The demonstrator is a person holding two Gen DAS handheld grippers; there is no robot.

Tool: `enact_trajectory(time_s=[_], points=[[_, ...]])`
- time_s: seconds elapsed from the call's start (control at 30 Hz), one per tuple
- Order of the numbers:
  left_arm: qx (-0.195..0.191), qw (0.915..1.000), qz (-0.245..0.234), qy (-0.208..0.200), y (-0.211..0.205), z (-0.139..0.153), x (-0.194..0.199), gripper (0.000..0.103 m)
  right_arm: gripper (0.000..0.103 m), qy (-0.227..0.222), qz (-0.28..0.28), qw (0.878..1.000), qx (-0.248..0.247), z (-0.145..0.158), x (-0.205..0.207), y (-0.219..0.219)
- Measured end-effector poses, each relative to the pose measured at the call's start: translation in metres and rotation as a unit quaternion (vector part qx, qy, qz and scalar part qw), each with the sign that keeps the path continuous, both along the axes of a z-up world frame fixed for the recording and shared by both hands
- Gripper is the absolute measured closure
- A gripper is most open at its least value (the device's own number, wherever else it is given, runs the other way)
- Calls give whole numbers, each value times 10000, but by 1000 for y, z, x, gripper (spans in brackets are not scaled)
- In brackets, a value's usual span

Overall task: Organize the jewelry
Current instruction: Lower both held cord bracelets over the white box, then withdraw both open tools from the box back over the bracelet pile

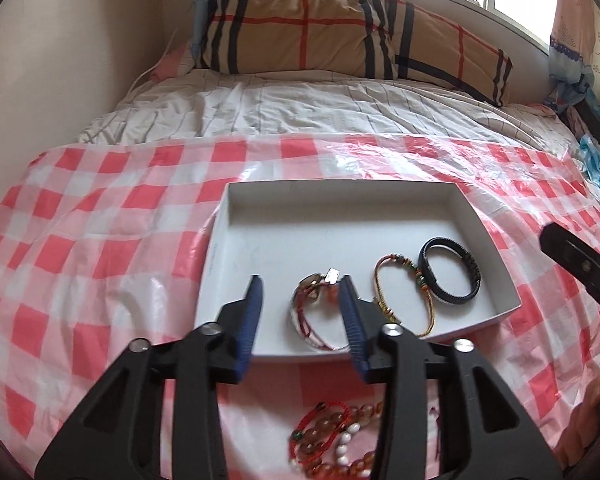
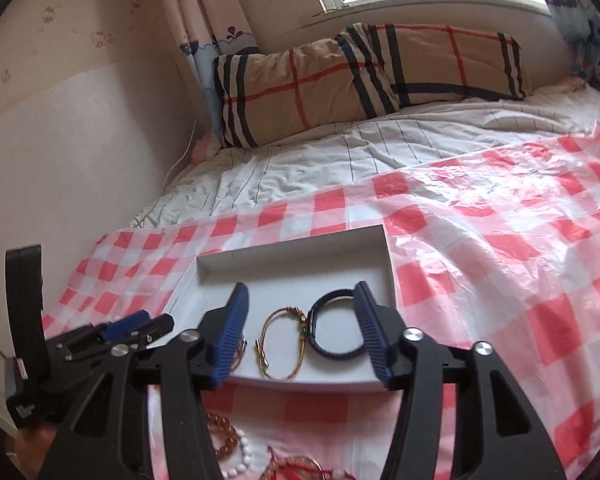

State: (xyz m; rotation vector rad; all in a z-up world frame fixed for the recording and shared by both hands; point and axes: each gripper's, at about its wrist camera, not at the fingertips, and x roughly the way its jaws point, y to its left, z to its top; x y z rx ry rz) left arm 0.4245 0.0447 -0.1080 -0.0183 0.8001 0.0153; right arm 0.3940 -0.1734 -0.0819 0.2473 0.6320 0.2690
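1. Both sets of jaws stand apart and hold nothing. The left gripper [image 1: 302, 308] hovers over the near edge of the white box [image 1: 340, 200], its jaws to either side of the white-and-red bracelet [image 1: 320, 312] without pressing on it.
2. The right gripper [image 2: 300, 332] frames the gold cord bracelet [image 2: 284, 340] and the dark braided bracelet [image 2: 332, 332], touching neither.
3. All three bracelets lie in a row along the box's near edge, likely sorted there.
4. Loose beaded strands [image 1: 332, 440] remain on the checked sheet [image 1: 80, 240] covering the bed, just before the box; presumably next for sorting.
5. The grippers hide parts of these strands, so their count is unclear.
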Motion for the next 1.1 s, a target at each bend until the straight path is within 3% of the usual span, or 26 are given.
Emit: enact_trajectory(time_s=[0.17,0.4,1.1], points=[[228,9995,46,-217,-7,15,-29,48,34,39,38,9995,-324,-5,-44,4],[542,9977,89,-393,-17,18,-84,33,27,215,-77,9991,-350,-18,-89,-2],[564,9975,-104,-420,-26,14,-87,29,21,407,137,9978,-515,-30,-82,6]])
